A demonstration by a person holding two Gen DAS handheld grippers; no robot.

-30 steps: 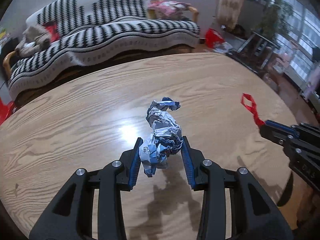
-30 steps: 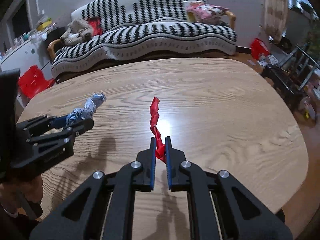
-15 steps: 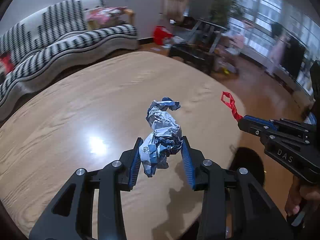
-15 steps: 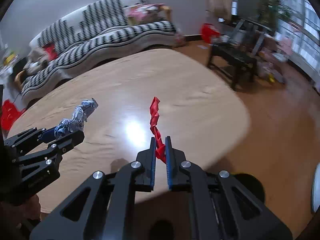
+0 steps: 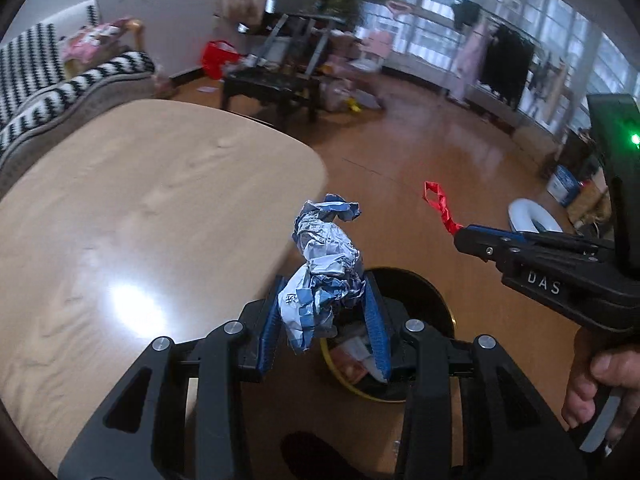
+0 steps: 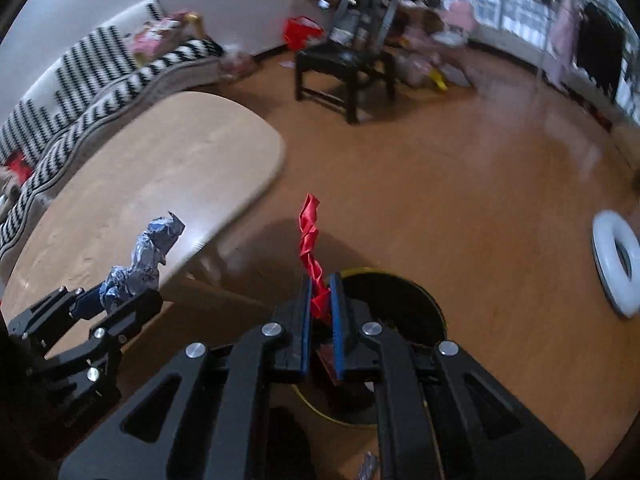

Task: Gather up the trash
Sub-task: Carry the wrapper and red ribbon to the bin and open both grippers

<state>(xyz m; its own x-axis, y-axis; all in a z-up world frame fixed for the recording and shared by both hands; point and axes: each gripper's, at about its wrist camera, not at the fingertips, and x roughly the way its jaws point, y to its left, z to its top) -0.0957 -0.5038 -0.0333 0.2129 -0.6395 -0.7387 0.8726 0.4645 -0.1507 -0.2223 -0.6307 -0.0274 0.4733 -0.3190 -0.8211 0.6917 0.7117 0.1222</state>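
Inventory: 2 grippers, left gripper [image 5: 324, 320] & right gripper [image 6: 320, 312]; 2 trash pcs, 1 crumpled blue-silver wrapper [image 5: 324, 276] & 1 twisted red wrapper [image 6: 310, 248]; 1 round bin [image 6: 424, 308]; 1 wooden table [image 5: 140, 208]; 1 striped sofa [image 6: 100, 76]; 1 white ring [image 6: 614, 264]; 1 dark side table [image 6: 344, 68].

Both wrist cameras look steeply down, close above the same bin [image 5: 416, 292] beside the table [image 6: 168, 160].
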